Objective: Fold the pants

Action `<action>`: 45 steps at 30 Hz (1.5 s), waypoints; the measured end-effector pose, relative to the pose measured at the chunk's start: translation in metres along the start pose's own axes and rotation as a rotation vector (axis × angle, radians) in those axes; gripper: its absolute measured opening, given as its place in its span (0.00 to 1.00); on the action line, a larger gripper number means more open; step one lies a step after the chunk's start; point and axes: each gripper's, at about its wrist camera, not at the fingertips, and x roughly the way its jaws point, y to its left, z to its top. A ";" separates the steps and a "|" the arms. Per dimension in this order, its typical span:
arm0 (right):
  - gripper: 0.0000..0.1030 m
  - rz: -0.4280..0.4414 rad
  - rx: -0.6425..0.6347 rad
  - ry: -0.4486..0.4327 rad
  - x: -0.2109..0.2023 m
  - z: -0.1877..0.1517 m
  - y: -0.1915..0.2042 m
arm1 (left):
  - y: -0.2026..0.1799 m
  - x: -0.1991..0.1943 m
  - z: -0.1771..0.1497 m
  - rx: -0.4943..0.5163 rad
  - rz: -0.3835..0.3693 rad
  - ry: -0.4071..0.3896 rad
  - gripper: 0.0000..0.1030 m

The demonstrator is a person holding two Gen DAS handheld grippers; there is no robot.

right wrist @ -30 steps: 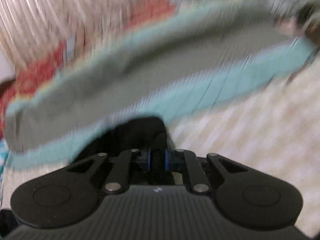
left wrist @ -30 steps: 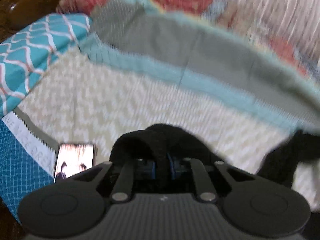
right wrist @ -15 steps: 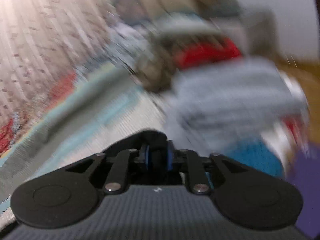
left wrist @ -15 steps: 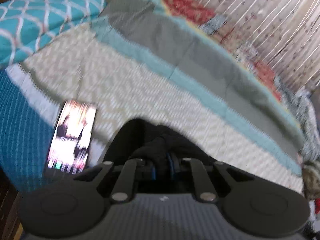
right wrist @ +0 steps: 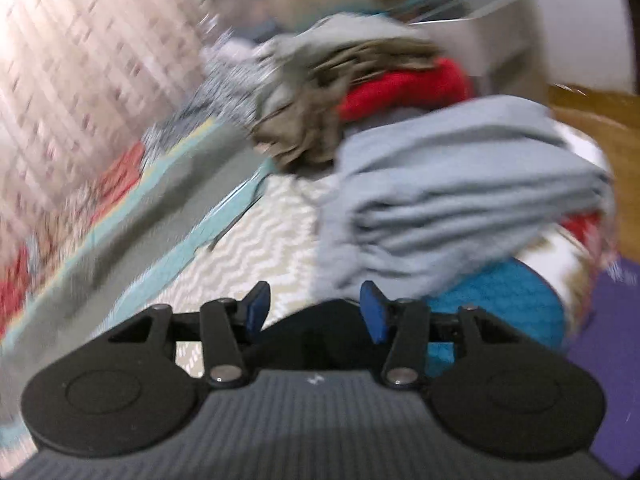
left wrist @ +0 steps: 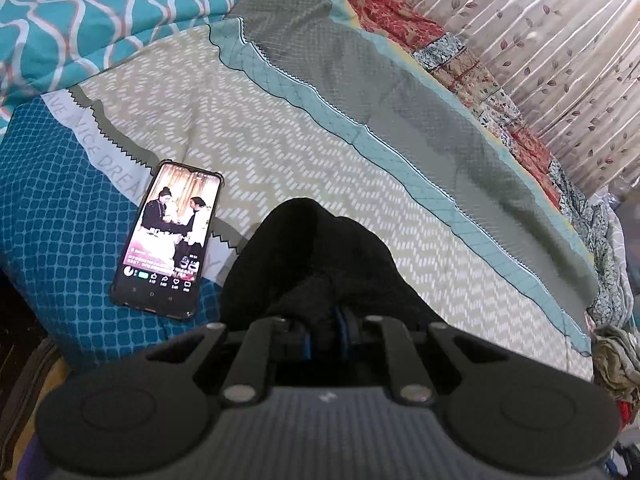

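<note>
Swung away from the bedspread toward a heap of clothes, the right gripper (right wrist: 314, 312) is spreading with black cloth low between its fingers, unpinched — the black pants (left wrist: 316, 256) stay bunched ahead of the left gripper (left wrist: 325, 334), clamped.

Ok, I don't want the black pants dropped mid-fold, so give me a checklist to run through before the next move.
1. Left tongs shut on the black pants: ok.
2. Right tongs gripping the pants: not ok; jaws opening, dark cloth only low between them, pads clear of it.
3. Phone clear of the pants: cannot tell; it lies right beside them.
4. Bedsheet free for laying the pants flat: ok.
5. Grey garment in the pile out of the right tongs' way: not ok; it sits just ahead.
</note>
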 end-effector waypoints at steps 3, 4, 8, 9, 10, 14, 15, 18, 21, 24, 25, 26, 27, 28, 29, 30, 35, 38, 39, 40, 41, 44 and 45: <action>0.68 -0.065 -0.147 0.112 0.043 0.008 0.018 | 0.003 -0.004 0.001 -0.020 -0.010 0.001 0.11; 0.69 -0.112 -0.190 0.158 0.054 0.007 0.019 | 0.004 -0.006 0.001 -0.025 -0.013 -0.001 0.11; 0.38 -0.110 -0.123 0.314 0.081 0.007 -0.006 | 0.006 -0.007 0.003 -0.034 -0.003 -0.001 0.11; 0.21 -0.104 -0.105 0.312 0.080 0.009 -0.010 | 0.007 -0.006 0.004 -0.038 -0.001 0.003 0.11; 0.19 -0.071 -0.081 0.307 0.076 0.012 -0.012 | 0.006 -0.004 0.005 -0.045 0.001 0.005 0.11; 0.11 0.036 -0.085 0.184 0.046 0.039 0.019 | 0.006 -0.002 0.010 -0.051 -0.005 -0.005 0.11; 0.10 0.068 -0.092 0.139 0.033 0.049 0.028 | 0.006 -0.004 0.013 -0.062 -0.015 -0.012 0.11; 0.10 0.212 -0.074 -0.018 -0.018 0.077 0.042 | 0.008 -0.012 0.019 -0.096 -0.044 -0.037 0.11; 0.10 0.352 -0.053 -0.174 -0.071 0.084 0.030 | 0.014 -0.023 0.022 -0.112 -0.025 -0.077 0.11; 0.11 0.347 -0.071 -0.218 -0.094 0.065 0.004 | 0.026 -0.024 0.021 -0.135 -0.017 -0.075 0.11; 0.12 0.318 -0.062 -0.205 -0.094 0.054 -0.010 | 0.029 -0.024 0.020 -0.138 -0.006 -0.073 0.11; 0.14 0.270 -0.042 -0.181 -0.091 0.041 -0.026 | 0.031 -0.023 0.019 -0.135 0.008 -0.072 0.11; 0.17 0.214 -0.010 -0.140 -0.086 0.026 -0.045 | 0.034 -0.022 0.018 -0.134 0.022 -0.068 0.11; 0.29 0.151 0.031 -0.082 -0.079 0.012 -0.064 | 0.037 -0.021 0.018 -0.138 0.021 -0.060 0.11; 0.32 0.074 0.087 -0.021 -0.075 -0.003 -0.084 | 0.040 -0.020 0.017 -0.146 0.014 -0.049 0.11; 0.32 0.012 0.143 0.020 -0.072 -0.018 -0.103 | 0.042 -0.019 0.016 -0.153 0.010 -0.039 0.11; 0.32 -0.025 0.232 0.043 -0.088 -0.038 -0.130 | 0.047 -0.016 0.016 -0.157 0.020 -0.031 0.11; 0.32 0.019 0.135 0.018 -0.079 -0.017 -0.098 | 0.044 -0.018 0.016 -0.152 0.019 -0.039 0.11; 0.33 0.041 0.103 0.017 -0.070 -0.010 -0.083 | 0.043 -0.018 0.015 -0.148 0.021 -0.041 0.11; 0.35 0.061 0.075 0.022 -0.064 -0.006 -0.071 | 0.042 -0.018 0.015 -0.146 0.024 -0.041 0.11; 0.36 0.074 0.050 0.035 -0.052 -0.001 -0.058 | 0.041 -0.018 0.014 -0.144 0.027 -0.040 0.11; 0.46 0.079 -0.023 0.102 -0.006 0.006 -0.025 | 0.042 -0.018 0.016 -0.147 0.032 -0.034 0.11; 0.46 0.071 -0.045 0.128 0.010 0.006 -0.017 | 0.041 -0.019 0.016 -0.147 0.034 -0.033 0.11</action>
